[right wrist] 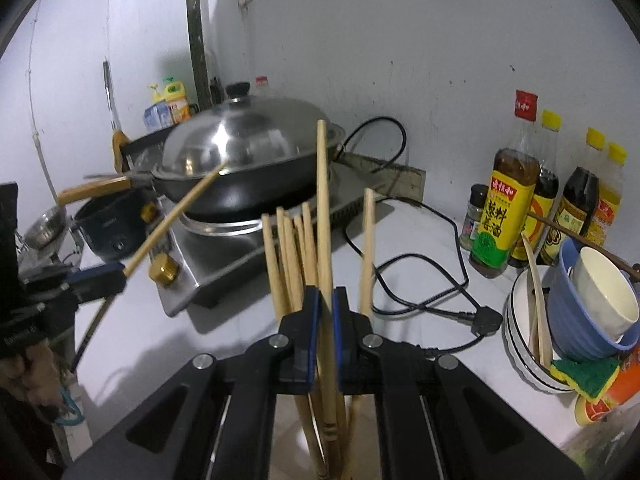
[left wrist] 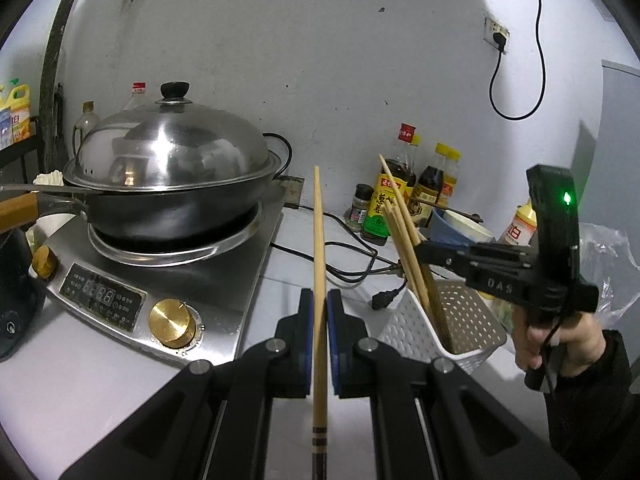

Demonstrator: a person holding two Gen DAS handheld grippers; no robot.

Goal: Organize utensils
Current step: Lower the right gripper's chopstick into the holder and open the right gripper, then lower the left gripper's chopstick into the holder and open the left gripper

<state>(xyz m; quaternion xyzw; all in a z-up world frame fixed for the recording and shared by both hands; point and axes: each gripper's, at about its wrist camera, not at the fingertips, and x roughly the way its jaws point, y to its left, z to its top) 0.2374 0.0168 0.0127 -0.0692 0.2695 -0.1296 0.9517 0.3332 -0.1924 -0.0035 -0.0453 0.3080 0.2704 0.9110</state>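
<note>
Nearly there I reckon: several chopsticks (right wrist: pixel 280 264) already stand in the white basket (left wrist: pixel 460 320) at lower right, while my left gripper (left wrist: pixel 319 308) and right gripper (right wrist: pixel 326 308) each pinch one more chopstick.

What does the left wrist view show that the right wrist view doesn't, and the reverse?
Left wrist only: the white perforated basket that the chopsticks stand in, the stove's control panel, and a wall socket with a black cord.

Right wrist only: stacked bowls with a blue bowl and white cup, a yellow-green sponge, and a small dark pot.

Both: the lidded wok on the stove, the sauce bottles, and each pair of tongs, left and right, shut on one chopstick.
</note>
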